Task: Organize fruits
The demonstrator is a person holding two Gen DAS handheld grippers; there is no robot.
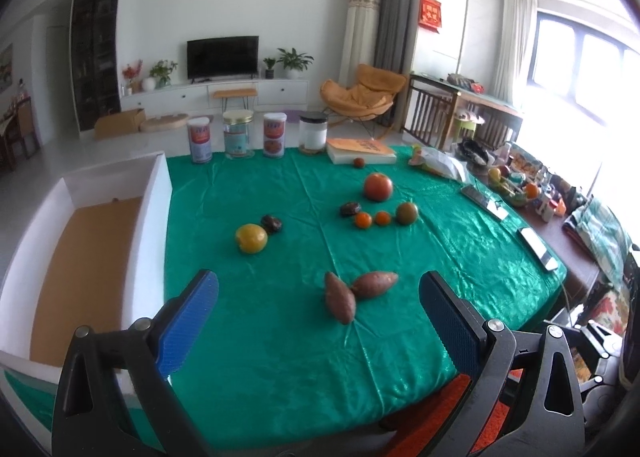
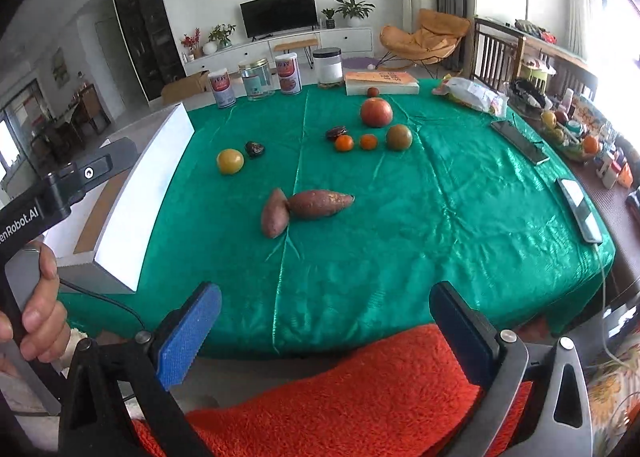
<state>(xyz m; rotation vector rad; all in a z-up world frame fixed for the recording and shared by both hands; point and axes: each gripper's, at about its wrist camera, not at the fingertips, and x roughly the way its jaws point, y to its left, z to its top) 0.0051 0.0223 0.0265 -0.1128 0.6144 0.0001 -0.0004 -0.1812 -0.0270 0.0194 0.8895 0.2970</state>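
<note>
A: Since both our left gripper [image 1: 318, 299] and right gripper [image 2: 326, 311] hang wide apart and empty, the fruits lie loose on the green cloth [image 1: 248, 337].

B: We might roll the yellow fruit [image 1: 251, 238] away from the white box [image 1: 154, 209]; that cloth looks slick.

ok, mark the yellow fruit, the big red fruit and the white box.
yellow fruit [image 1: 251, 238], left wrist view, centre of its skin
big red fruit [image 1: 378, 187], left wrist view, middle of its front
white box [image 1: 154, 213], left wrist view, right wall

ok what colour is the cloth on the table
Shiny green cloth, with creases running across it; it shows best in the right wrist view.
</note>
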